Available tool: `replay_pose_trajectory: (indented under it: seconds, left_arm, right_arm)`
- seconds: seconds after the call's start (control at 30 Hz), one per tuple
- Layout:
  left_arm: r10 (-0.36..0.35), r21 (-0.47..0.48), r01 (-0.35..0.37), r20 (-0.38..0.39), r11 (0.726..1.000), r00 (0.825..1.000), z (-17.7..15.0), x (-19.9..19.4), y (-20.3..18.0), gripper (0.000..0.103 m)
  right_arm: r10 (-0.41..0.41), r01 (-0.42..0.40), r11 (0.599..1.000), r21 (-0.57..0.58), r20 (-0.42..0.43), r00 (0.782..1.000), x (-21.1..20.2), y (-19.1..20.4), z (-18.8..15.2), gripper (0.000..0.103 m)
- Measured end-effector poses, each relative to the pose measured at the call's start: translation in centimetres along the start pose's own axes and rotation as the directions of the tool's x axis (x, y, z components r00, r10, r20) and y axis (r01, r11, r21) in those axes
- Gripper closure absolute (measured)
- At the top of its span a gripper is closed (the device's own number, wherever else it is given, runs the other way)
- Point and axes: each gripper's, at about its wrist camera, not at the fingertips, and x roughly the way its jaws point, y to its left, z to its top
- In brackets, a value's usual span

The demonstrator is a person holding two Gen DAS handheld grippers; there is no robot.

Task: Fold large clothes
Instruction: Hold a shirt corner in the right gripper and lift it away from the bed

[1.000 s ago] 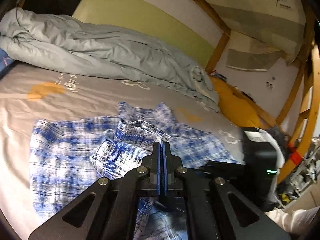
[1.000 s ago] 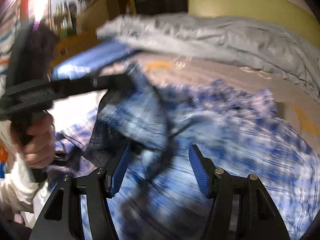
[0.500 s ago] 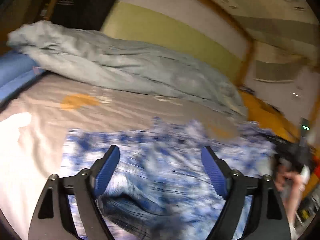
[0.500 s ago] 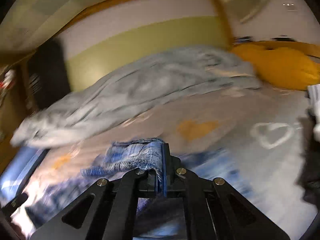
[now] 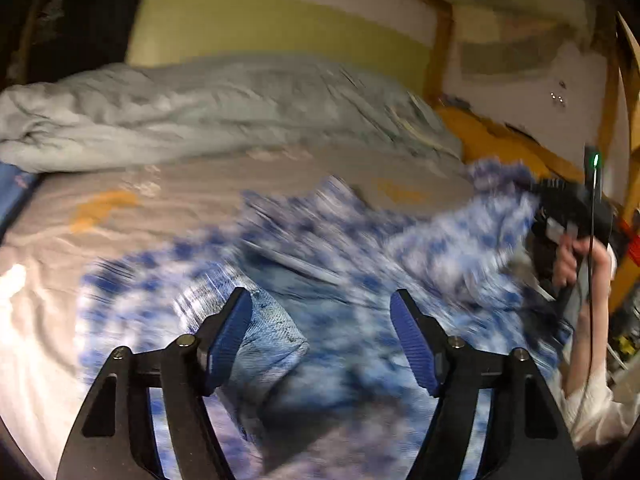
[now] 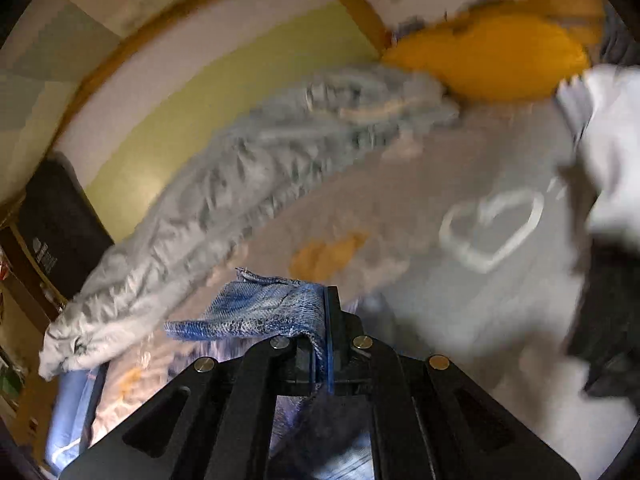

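Observation:
A blue and white plaid shirt point(image 5: 340, 264) lies spread on the grey bed sheet point(image 5: 200, 184), blurred by motion. My left gripper point(image 5: 320, 332) is open and empty just above the shirt's middle. My right gripper point(image 6: 325, 320) is shut on a fold of the shirt point(image 6: 256, 312) and holds it up above the bed. In the left wrist view the right gripper point(image 5: 568, 208) is at the far right, lifting the shirt's edge.
A crumpled grey duvet point(image 5: 200, 108) lies along the back of the bed by the green and white wall. A yellow pillow point(image 6: 492, 60) sits at the bed's right end. The wooden bed frame point(image 5: 440, 52) rises behind. A white cloth point(image 6: 608, 152) is at the right.
My left gripper let go of the shirt and opened. My right gripper closed on a shirt fold and carried it up and to the right.

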Motion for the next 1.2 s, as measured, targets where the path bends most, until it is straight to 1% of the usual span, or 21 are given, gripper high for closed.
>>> replay_pose_trajectory:
  seconds: [0.03,0.1,0.17,0.27,0.37,0.4,0.43,0.47,0.53,0.63,0.7,0.73,0.8,0.9,0.97,1.0,1.03,1.07,1.1,1.13,1.2]
  left_arm:
    - [0.013,0.026,-0.012,-0.032,1.000,0.999,0.2,0.9,-1.2,0.034]
    - [0.042,0.104,-0.032,-0.095,0.994,0.995,0.3,2.6,-3.5,0.037]
    - [0.029,0.165,-0.001,-0.164,0.986,0.986,0.3,4.6,-6.0,0.037]
    - [0.011,0.184,0.048,-0.306,0.982,0.952,-0.4,8.2,-8.6,0.035]
    - [0.110,0.214,-0.030,-0.371,0.976,0.922,-1.5,12.0,-10.0,0.036]
    - [0.156,0.224,-0.075,-0.369,0.972,0.916,-1.6,12.8,-9.9,0.044]
    - [0.203,0.225,-0.127,-0.359,0.966,0.911,-1.6,13.3,-9.6,0.057]
    - [0.234,0.213,-0.167,-0.347,0.963,0.908,-1.3,13.5,-9.2,0.065]
    - [0.243,0.178,-0.191,-0.347,0.965,0.906,-0.8,13.6,-8.5,0.094]
    - [0.235,0.153,-0.194,-0.331,0.969,0.914,0.4,13.2,-8.3,0.098]
    - [0.218,0.178,-0.172,-0.287,0.969,0.933,1.9,13.0,-9.8,0.098]
    - [0.185,0.189,-0.134,-0.285,0.973,0.940,2.7,13.1,-10.9,0.098]
    - [0.068,0.143,-0.027,-0.296,0.989,0.953,4.3,13.8,-12.9,0.098]
    - [-0.116,0.051,0.139,-0.323,0.989,0.939,6.2,15.4,-15.5,0.098]
    - [-0.161,0.012,0.174,-0.331,0.985,0.930,6.8,16.8,-16.4,0.097]
    - [-0.160,-0.002,0.170,-0.349,0.985,0.924,6.7,17.3,-16.6,0.094]
    - [-0.171,-0.030,0.173,-0.374,0.985,0.911,6.4,17.5,-16.4,0.086]
    - [-0.212,-0.069,0.201,-0.386,0.977,0.898,6.2,17.3,-16.0,0.081]
    - [-0.259,-0.091,0.243,-0.378,0.966,0.889,6.0,16.6,-15.6,0.070]
    - [-0.271,-0.083,0.258,-0.359,0.962,0.893,5.8,15.7,-15.3,0.057]
    - [-0.212,-0.016,0.216,-0.283,0.976,0.935,6.0,12.6,-14.4,0.040]
  right_arm:
    - [-0.014,0.015,0.999,-0.036,0.038,0.999,-1.1,0.1,0.8,0.099]
    - [-0.014,0.018,0.998,-0.066,0.055,0.998,-2.2,0.4,1.9,0.099]
    - [0.002,0.005,0.993,-0.117,0.058,0.998,-3.7,0.7,3.0,0.099]
    - [-0.002,0.018,0.986,-0.167,0.096,0.995,-5.7,0.6,3.7,0.099]
    - [-0.005,0.027,0.984,-0.174,0.126,0.992,-6.9,-0.6,3.7,0.099]
    - [-0.004,0.025,0.987,-0.162,0.126,0.992,-7.1,-1.2,3.8,0.099]
    - [-0.001,0.019,0.989,-0.146,0.126,0.992,-7.3,-1.9,4.1,0.099]
    - [0.002,0.015,0.991,-0.135,0.128,0.992,-7.6,-2.5,4.3,0.099]
    - [-0.002,0.018,0.993,-0.116,0.136,0.991,-8.0,-3.9,4.9,0.099]
    - [-0.027,0.046,0.991,-0.122,0.155,0.988,-8.6,-5.3,5.0,0.099]
    - [-0.051,0.071,0.991,-0.114,0.168,0.984,-8.9,-6.0,5.0,0.099]
    - [-0.053,0.073,0.991,-0.110,0.171,0.984,-8.9,-6.3,5.0,0.099]
    - [-0.051,0.068,0.992,-0.102,0.166,0.985,-8.8,-6.6,5.2,0.099]
    - [-0.045,0.062,0.993,-0.100,0.167,0.985,-8.9,-6.6,5.3,0.099]
    - [-0.055,0.075,0.992,-0.104,0.181,0.982,-9.1,-6.5,5.3,0.099]
    - [-0.069,0.091,0.990,-0.105,0.199,0.978,-9.4,-6.4,5.3,0.099]
    - [-0.093,0.119,0.987,-0.108,0.220,0.971,-9.8,-6.3,5.2,0.099]
    - [-0.117,0.148,0.982,-0.115,0.240,0.964,-10.0,-6.0,5.1,0.099]
    - [-0.147,0.191,0.972,-0.138,0.276,0.950,-10.4,-5.6,4.7,0.099]
    - [-0.151,0.204,0.966,-0.159,0.292,0.944,-10.6,-5.1,4.5,0.099]
    - [-0.133,0.187,0.968,-0.168,0.287,0.949,-10.7,-4.8,4.6,0.099]
